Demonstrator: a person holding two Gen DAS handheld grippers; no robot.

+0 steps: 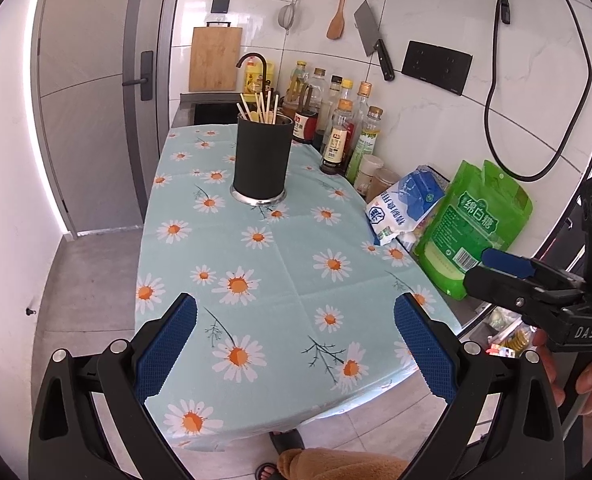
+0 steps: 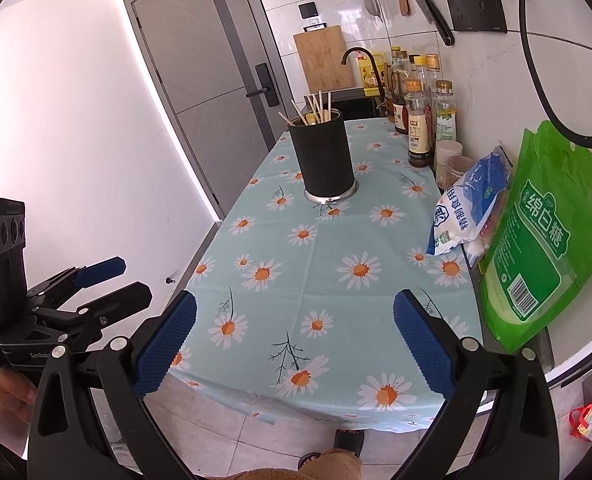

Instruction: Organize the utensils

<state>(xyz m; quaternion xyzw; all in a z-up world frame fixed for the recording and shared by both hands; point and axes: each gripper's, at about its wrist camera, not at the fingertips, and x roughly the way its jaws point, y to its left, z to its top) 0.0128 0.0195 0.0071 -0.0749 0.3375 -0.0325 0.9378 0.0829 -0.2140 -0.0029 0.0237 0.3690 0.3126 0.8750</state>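
— Two grippers, both with nothing between the fingers? 
— Yes. The left gripper [image 1: 295, 350] has its blue pads spread wide apart over the near edge of the counter [image 1: 288, 280], and the right gripper [image 2: 295, 347] is spread just as wide over the same daisy-print cloth.
— Where are the utensils?
— Several pale chopsticks [image 1: 262, 106] stand in a black utensil holder [image 1: 261, 158], upright on its silver base, toward the far half of the counter. It is well apart from both grippers, straight ahead of the left one and slightly left of centre ahead of the right one [image 2: 323, 158].
— Can each gripper see the other?
— The right gripper shows at the right edge of the left view [image 1: 508, 276], beside a green sugar bag [image 1: 474, 228]. The left one shows at the left edge of the right view [image 2: 112, 284], held off the counter's side.
— What lines the wall side?
— Sauce bottles [image 2: 420, 120], a blue-and-white salt bag [image 2: 466, 208], then the green bag.
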